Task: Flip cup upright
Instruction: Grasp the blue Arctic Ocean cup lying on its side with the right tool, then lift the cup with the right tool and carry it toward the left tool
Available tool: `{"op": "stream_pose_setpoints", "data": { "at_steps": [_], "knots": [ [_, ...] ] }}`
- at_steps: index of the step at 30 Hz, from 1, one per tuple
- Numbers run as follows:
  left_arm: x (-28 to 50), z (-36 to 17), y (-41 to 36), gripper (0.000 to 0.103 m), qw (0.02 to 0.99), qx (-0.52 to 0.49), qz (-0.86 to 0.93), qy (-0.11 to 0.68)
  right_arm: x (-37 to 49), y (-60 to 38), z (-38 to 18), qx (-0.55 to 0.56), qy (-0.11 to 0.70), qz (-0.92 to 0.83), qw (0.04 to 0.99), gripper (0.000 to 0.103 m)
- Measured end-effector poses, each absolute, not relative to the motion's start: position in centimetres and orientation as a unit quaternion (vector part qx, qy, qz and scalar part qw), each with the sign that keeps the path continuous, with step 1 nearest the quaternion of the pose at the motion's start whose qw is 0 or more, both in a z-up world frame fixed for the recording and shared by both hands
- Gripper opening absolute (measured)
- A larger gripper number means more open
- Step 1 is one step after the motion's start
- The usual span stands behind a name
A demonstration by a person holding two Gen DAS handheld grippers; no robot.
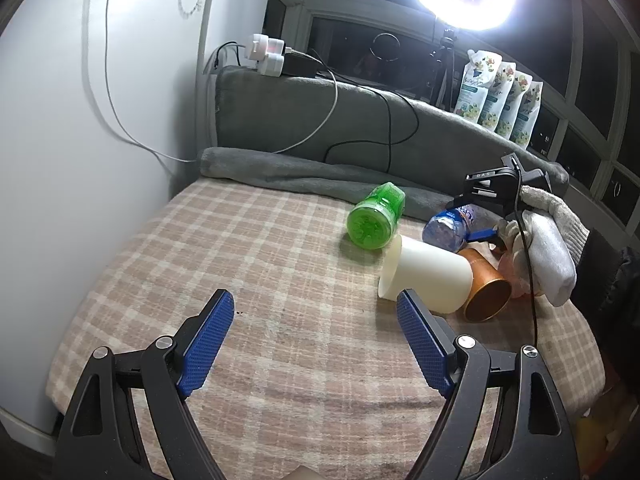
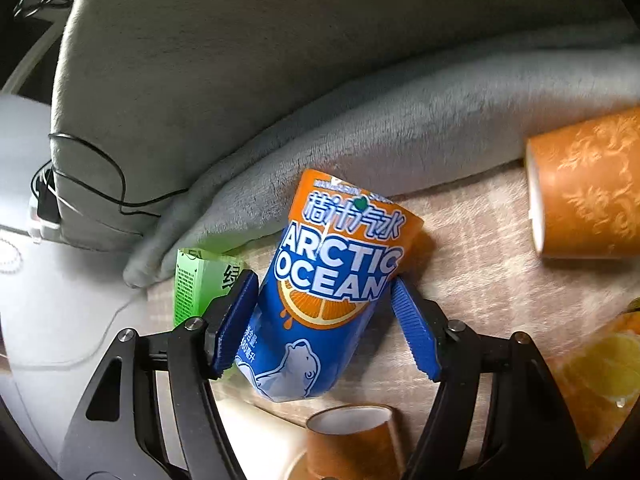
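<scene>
In the right wrist view a blue and orange "Arctic Ocean" cup [image 2: 320,300] sits tilted between the fingers of my right gripper [image 2: 324,300], which is shut on its sides. In the left wrist view the same cup [image 1: 450,226] lies on the checked cloth [image 1: 260,280], with the right gripper [image 1: 486,234] around it, held by a gloved hand [image 1: 548,248]. My left gripper [image 1: 316,336] is open and empty, low over the cloth, left of a cream cup [image 1: 428,276] lying on its side.
A green cup [image 1: 376,216] and a copper-orange cup [image 1: 486,292] lie on their sides by the cream cup. Another orange patterned cup [image 2: 588,188] lies at the right. A grey blanket roll [image 1: 320,176] borders the back. Cables and a ring light stand behind.
</scene>
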State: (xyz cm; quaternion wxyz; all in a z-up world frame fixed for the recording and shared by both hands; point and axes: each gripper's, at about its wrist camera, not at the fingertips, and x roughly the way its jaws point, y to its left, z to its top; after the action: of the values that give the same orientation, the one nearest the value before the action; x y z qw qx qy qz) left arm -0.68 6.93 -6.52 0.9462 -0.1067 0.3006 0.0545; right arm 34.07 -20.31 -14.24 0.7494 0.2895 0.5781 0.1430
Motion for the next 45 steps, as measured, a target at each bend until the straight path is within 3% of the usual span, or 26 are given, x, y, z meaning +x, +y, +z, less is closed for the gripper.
{"op": "stream_pose_setpoints", "data": {
  "at_steps": [10, 24, 35, 45],
  "knots": [
    [-0.9, -6.6, 7.3, 0.084, 0.947, -0.105, 0.062, 0.297, 34.5, -17.9, -14.1, 0.280, 0.566, 0.156, 0.760, 0.065],
    [-1.0, -6.3, 7.1, 0.084, 0.949, -0.101, 0.060, 0.293, 31.9, -18.1, -8.5, 0.261, 0.507, 0.229, 0.789, 0.061],
    [-1.1, -6.0, 7.1, 0.084, 0.947, -0.112, 0.041, 0.298, 24.0, -19.8, -3.9, 0.223, 0.493, 0.310, 0.782, 0.061],
    [-0.9, -5.5, 6.0, 0.084, 0.940, -0.134, -0.017, 0.314, 14.8, -19.7, -6.7, 0.170, 0.537, 0.359, 0.744, 0.061]
  ]
}}
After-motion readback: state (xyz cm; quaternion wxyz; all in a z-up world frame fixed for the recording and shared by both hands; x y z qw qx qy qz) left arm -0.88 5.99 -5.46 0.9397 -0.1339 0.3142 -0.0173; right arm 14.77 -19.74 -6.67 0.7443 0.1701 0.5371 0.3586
